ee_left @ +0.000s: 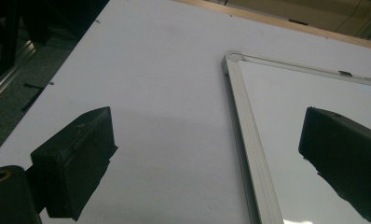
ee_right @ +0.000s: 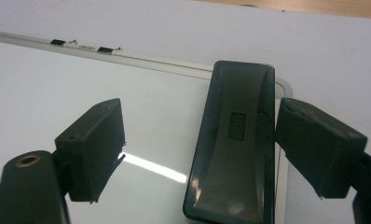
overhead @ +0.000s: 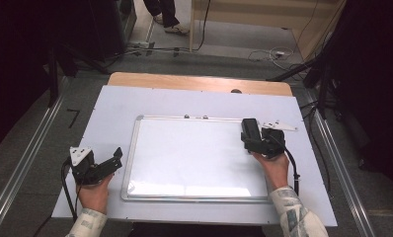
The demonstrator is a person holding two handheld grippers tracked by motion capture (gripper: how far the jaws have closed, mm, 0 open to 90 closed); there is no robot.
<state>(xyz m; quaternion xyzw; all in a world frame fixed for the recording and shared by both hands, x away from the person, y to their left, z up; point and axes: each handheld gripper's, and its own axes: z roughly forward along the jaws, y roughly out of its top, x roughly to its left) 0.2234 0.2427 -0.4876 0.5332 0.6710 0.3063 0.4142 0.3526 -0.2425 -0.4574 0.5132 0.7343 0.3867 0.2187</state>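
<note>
A white whiteboard (overhead: 194, 158) with a silver frame lies flat on the sheet-covered table. At its far right corner lies a black eraser (overhead: 249, 129) (ee_right: 235, 140), lengthwise. My right gripper (overhead: 260, 137) (ee_right: 200, 116) is open around the eraser, which sits close against the right jaw with a wide gap to the left jaw. At the board's near left, my left gripper (overhead: 116, 160) (ee_left: 207, 144) is open and holds nothing. Its jaws straddle the board's left frame edge (ee_left: 249, 140).
A pale sheet (overhead: 110, 113) covers the wooden table (overhead: 199, 81). Two small clips (overhead: 194, 117) sit on the board's far frame, and a thin white strip (overhead: 279, 126) lies beside its far right corner. Cables, metal rails and a person's feet (overhead: 175, 27) are beyond the table.
</note>
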